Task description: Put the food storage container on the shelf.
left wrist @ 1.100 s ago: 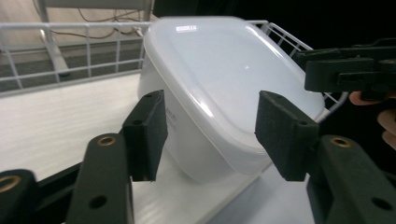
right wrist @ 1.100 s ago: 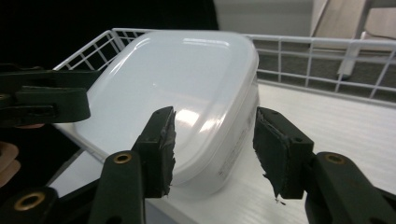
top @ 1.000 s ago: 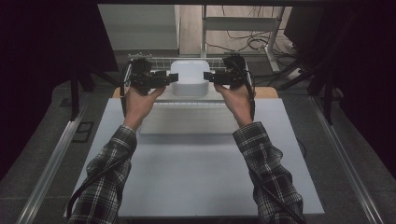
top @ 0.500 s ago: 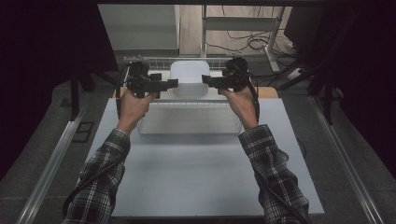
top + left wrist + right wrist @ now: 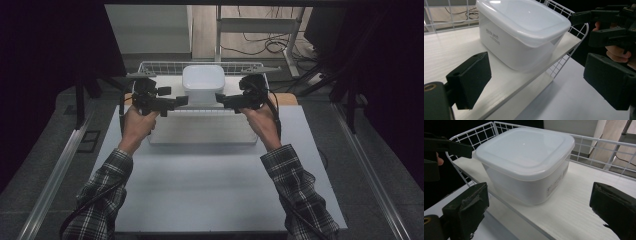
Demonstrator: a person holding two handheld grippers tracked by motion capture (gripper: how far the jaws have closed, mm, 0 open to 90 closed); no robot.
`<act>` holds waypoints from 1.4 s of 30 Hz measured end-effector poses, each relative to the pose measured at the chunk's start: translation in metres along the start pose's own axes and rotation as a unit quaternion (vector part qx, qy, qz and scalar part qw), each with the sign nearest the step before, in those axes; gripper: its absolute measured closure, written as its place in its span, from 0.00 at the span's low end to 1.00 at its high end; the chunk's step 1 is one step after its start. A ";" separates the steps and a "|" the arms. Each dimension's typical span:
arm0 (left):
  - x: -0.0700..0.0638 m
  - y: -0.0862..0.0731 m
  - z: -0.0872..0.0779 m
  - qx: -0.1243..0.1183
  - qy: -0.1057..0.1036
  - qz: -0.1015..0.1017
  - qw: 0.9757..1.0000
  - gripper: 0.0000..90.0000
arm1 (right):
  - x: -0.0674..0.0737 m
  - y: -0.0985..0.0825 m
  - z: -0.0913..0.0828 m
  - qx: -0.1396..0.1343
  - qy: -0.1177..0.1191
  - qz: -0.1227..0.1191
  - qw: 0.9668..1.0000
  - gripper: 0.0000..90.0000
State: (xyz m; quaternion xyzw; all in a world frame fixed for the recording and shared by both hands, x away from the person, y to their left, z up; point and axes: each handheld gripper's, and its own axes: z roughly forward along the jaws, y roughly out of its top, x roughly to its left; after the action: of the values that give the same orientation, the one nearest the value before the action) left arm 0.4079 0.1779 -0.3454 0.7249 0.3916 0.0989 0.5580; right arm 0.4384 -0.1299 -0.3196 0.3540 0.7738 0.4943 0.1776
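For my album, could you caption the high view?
Two hand-held grippers, left and right, flank a lidded white tub on a wire-edged shelf.

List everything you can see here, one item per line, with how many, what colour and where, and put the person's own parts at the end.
Lidded container: one, white, on the shelf at the table's far edge, lid on.
Shelf board: one, white, raised above the table under the container.
Wire rail: one, white, around the shelf's back and sides.
Table: one, pale grey, in front of the person.
Left gripper: one, black, jaws open, left of the container, not touching it.
Right gripper: one, black, jaws open, right of the container, not touching it.
Sleeves: two, dark plaid, at the bottom of the high view.
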 end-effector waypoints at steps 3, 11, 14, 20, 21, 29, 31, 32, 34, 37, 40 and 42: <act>-0.003 -0.005 -0.001 -0.004 0.000 0.010 1.000 0.08 | 0.001 -0.004 0.000 0.001 0.007 -0.001 1.000 0.02; -0.017 -0.017 -0.006 -0.021 -0.006 0.040 0.999 0.08 | 0.008 -0.013 -0.005 0.002 0.021 -0.009 1.000 0.02; -0.022 -0.022 -0.007 -0.019 -0.011 0.047 0.999 0.07 | 0.011 -0.015 -0.008 0.000 0.027 -0.014 1.000 0.02; -0.030 -0.036 -0.003 0.010 -0.020 0.069 0.997 0.04 | 0.016 -0.023 -0.012 0.004 0.037 -0.019 0.999 0.02; -0.031 -0.039 -0.003 0.014 -0.021 0.071 0.997 0.03 | 0.016 -0.024 -0.013 0.003 0.038 -0.022 0.999 0.02; -0.038 -0.058 -0.001 0.032 -0.027 0.076 0.996 0.01 | 0.023 -0.035 -0.018 -0.001 0.046 -0.032 0.998 0.02; -0.040 -0.062 -0.001 0.033 -0.030 0.074 0.996 0.01 | 0.025 -0.039 -0.018 0.002 0.049 -0.034 0.998 0.02; -0.041 -0.064 -0.001 0.033 -0.031 0.073 0.996 0.01 | 0.026 -0.040 -0.019 0.003 0.050 -0.037 0.998 0.02; -0.042 -0.067 -0.002 0.038 -0.038 0.067 0.996 0.02 | 0.029 -0.043 -0.021 0.004 0.049 -0.042 0.998 0.02; -0.044 -0.074 -0.002 0.043 -0.043 0.062 0.996 0.02 | 0.033 -0.048 -0.023 0.007 0.055 -0.043 0.998 0.02; -0.045 -0.081 -0.001 0.049 -0.044 0.061 0.996 0.02 | 0.035 -0.055 -0.024 0.011 0.064 -0.042 0.997 0.02; -0.045 -0.086 -0.001 0.051 -0.045 0.060 0.996 0.02 | 0.037 -0.059 -0.024 0.015 0.069 -0.041 0.997 0.02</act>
State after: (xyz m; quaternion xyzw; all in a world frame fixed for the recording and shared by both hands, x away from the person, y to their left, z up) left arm 0.3377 0.1535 -0.4081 0.7782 0.3264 0.0796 0.5306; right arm 0.3763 -0.1342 -0.3587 0.2895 0.8053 0.4983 0.1391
